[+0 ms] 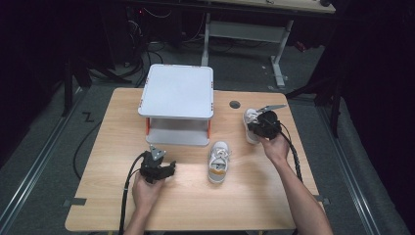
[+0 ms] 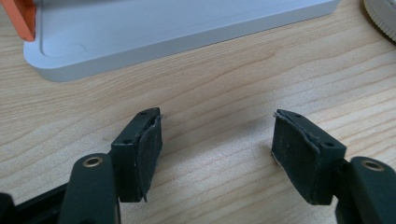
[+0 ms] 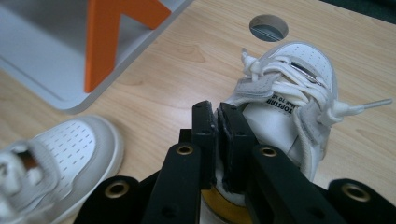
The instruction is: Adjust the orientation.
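- I'm working in what looks like a lab or recording room, dark around the edges.
- My desk [image 1: 195, 205] is plain light wood with a cable hole [image 1: 235, 104] near its far right corner.
- Loose cables [image 1: 161, 46] lie on the grey floor beyond the far edge.
- A second workbench frame [image 1: 244, 29] stands behind.
- Metal floor rails [image 1: 34, 161] run along both sides.

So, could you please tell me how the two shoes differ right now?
The right shoe is clamped at its heel edge by the right gripper; the middle shoe lies free on the table. The right shoe sits near the table's hole, the middle one before the shelf. Both are white.
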A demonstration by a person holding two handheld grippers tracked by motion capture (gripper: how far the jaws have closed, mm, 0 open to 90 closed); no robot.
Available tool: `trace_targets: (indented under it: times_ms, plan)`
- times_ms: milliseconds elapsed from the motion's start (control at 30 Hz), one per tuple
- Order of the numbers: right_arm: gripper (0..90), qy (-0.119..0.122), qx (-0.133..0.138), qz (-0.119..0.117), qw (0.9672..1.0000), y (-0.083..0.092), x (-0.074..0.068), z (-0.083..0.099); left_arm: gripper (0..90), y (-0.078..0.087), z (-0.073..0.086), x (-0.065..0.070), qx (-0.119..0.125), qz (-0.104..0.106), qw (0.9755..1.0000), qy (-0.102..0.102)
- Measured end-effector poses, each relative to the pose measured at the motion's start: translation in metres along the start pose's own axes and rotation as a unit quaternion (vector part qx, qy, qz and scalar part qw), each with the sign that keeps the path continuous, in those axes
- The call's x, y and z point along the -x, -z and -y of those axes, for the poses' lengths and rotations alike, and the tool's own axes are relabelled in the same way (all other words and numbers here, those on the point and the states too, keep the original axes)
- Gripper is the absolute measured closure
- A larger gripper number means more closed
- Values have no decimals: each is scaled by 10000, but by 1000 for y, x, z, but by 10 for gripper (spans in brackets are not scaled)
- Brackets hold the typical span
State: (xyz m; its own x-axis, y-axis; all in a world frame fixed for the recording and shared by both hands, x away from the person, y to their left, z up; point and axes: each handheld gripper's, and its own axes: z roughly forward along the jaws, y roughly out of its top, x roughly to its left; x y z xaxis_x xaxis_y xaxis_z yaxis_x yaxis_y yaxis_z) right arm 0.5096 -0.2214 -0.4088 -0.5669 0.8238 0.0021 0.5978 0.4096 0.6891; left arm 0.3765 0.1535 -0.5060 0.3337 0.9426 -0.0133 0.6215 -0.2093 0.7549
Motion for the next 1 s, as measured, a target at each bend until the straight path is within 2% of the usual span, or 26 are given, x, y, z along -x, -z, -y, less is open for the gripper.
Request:
trace_targets:
  times_ms: [267, 367, 500, 667, 767, 1000]
  plan:
    - [858, 92, 150, -93, 9998, 33, -9, 26, 334, 0, 0, 0, 0, 3, 10000, 1]
    - [858, 228, 151, -113, 9996, 47, -21, 41, 334, 0, 0, 0, -2, -7, 10000, -19]
    - [858, 360, 134, -150, 9992, 56, -37, 56, 334, 0, 0, 0, -10, -11, 10000, -20]
    - [857, 436, 140, -304, 9985, 59, -58, 71, 334, 0, 0, 0, -16, -18, 10000, -27]
    - [857, 570, 98, -301, 9979, 57, -73, 78, 333, 0, 0, 0, -17, -20, 10000, -27]
    - [857, 666, 51, -343, 9972, 43, -91, 83, 332, 0, 0, 0, -11, -18, 10000, -26]
